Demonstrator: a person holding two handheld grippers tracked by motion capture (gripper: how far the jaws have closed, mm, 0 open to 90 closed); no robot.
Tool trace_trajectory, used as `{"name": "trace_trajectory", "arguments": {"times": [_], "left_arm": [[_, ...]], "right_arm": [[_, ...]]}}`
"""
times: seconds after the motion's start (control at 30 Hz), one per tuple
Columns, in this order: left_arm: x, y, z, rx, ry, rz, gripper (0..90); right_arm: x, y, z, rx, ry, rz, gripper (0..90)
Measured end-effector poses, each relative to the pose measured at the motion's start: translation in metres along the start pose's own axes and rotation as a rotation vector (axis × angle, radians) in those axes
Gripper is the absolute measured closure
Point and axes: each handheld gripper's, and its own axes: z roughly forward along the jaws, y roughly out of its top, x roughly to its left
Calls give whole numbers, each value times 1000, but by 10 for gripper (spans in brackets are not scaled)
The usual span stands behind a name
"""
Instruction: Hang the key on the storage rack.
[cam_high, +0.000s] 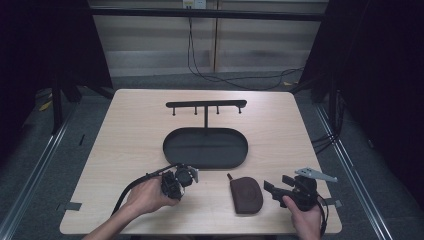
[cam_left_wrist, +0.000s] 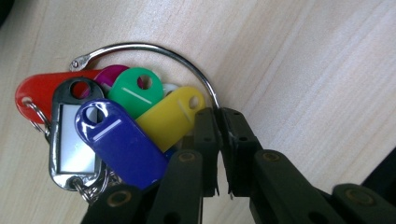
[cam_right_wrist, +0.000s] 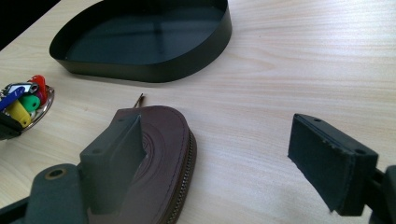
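Note:
A bunch of coloured key tags (cam_left_wrist: 116, 116) (red, green, yellow, blue, one black-framed) hangs on a metal ring (cam_left_wrist: 154, 46). My left gripper (cam_left_wrist: 219, 112) is shut on that ring, low over the wooden table, front left of the tray; the high view shows this gripper (cam_high: 181, 179) in the person's hand. A brown zip pouch (cam_high: 246, 195) lies flat near the front edge. My right gripper (cam_right_wrist: 219, 140) stands open just right of the pouch (cam_right_wrist: 159, 154), its left jaw over the pouch's edge and nothing between the jaws. The tags (cam_right_wrist: 21, 100) appear at the far left there.
A black oval tray (cam_high: 172, 145) sits mid-table with a thin post and a hook bar (cam_high: 206, 104) rising from its back. The tray wall (cam_right_wrist: 154, 72) is just beyond the pouch. Cables run on the floor behind the table.

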Motion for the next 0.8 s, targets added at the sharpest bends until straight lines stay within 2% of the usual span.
{"name": "trace_trajectory", "arguments": {"times": [0.1, 0.13, 0.17, 0.27, 0.33, 0.4, 0.57, 0.8], "left_arm": [[-4, 2, 0, 12, 35, 6, 863], [-4, 2, 0, 12, 35, 6, 864], [-1, 2, 0, 3, 9, -16, 865], [3, 1, 0, 3, -22, -25, 865], [9, 0, -1, 9, -80, -29, 875], [12, -1, -4, 2, -102, -37, 875], [16, -3, -17, -23, -125, -32, 875], [23, -5, -41, -74, -119, -42, 875]], "right_arm": [[1, 0, -1, -2, 1, 0, 184], [1, 0, -1, -2, 1, 0, 184], [1, 0, -1, -1, 0, -1, 184], [0, 0, -1, -1, 0, 2, 184], [-1, 0, 0, 0, 1, 6, 185], [-1, 0, 0, 3, 1, 9, 185], [-1, 0, 1, 3, 1, 8, 185], [-2, 0, 0, -1, 2, 12, 185]]}}
